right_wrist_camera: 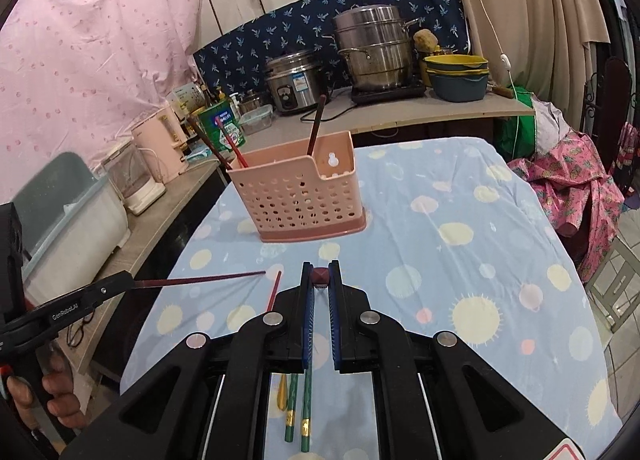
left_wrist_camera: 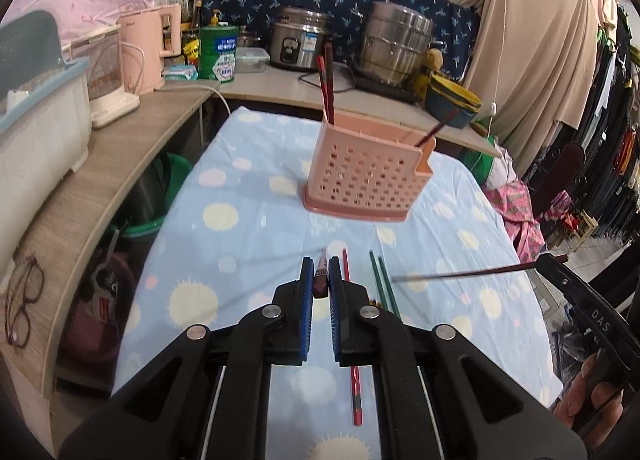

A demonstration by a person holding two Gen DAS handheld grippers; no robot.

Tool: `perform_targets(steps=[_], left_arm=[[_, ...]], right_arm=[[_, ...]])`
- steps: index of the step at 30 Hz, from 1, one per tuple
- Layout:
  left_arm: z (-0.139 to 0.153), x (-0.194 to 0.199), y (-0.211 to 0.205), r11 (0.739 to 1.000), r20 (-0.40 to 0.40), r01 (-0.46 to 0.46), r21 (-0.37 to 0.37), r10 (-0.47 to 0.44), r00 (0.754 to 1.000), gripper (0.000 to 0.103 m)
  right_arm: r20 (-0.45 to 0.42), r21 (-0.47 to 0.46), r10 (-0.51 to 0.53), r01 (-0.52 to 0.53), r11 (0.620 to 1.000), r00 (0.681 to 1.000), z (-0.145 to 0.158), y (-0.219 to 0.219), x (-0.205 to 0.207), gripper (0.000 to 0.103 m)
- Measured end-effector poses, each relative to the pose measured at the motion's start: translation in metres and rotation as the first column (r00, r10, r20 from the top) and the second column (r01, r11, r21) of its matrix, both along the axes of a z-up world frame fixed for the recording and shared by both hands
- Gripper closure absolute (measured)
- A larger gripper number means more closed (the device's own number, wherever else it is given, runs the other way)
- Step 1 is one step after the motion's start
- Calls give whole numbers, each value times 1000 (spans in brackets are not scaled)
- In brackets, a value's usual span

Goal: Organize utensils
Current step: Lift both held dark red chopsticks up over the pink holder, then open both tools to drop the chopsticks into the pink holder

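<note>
A pink perforated utensil holder (left_wrist_camera: 362,183) stands on the blue dotted tablecloth and shows in the right wrist view (right_wrist_camera: 300,195) too. It holds three dark red chopsticks (left_wrist_camera: 326,83). My left gripper (left_wrist_camera: 321,280) is shut on a dark red chopstick (left_wrist_camera: 321,274), seen end on. My right gripper (right_wrist_camera: 321,278) is shut on another dark red chopstick (right_wrist_camera: 321,277); its shaft shows in the left wrist view (left_wrist_camera: 460,274). A red chopstick (left_wrist_camera: 354,376) and two green chopsticks (left_wrist_camera: 384,286) lie on the cloth under the grippers.
A curved wooden counter (left_wrist_camera: 120,163) runs along the left and back with a pink kettle (left_wrist_camera: 150,51), a rice cooker (left_wrist_camera: 298,41), a steel pot (left_wrist_camera: 394,45) and stacked bowls (left_wrist_camera: 452,99). Glasses (left_wrist_camera: 22,300) lie on it. Clothes hang at the right.
</note>
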State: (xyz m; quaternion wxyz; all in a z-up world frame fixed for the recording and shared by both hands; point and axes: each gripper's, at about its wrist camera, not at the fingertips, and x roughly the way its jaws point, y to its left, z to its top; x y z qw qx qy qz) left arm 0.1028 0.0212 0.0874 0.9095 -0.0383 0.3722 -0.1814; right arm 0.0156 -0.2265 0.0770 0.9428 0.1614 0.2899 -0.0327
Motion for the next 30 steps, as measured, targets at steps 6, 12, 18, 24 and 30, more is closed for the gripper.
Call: perform_targets(steps=[6, 12, 18, 24, 30], left_arm=[[26, 17, -4, 1000, 60, -2, -3, 2, 998, 96], [53, 38, -11, 1000, 111, 6, -18, -4, 994, 96], [90, 55, -21, 999, 184, 24, -45, -16, 983, 96], [136, 78, -35, 996, 287, 28, -90, -1, 958, 96], [172, 103, -48, 994, 400, 23, -106, 22, 916, 96]], right_arm=[[55, -11, -26, 27, 1000, 998, 25, -11, 11, 96], [103, 0, -37, 37, 999, 994, 49, -20, 27, 96], [163, 49, -28, 20, 999, 986, 77, -30, 50, 96], [245, 77, -36, 17, 997, 969, 106, -34, 82, 96], [318, 115, -62, 27, 993, 946, 133, -43, 119, 96]])
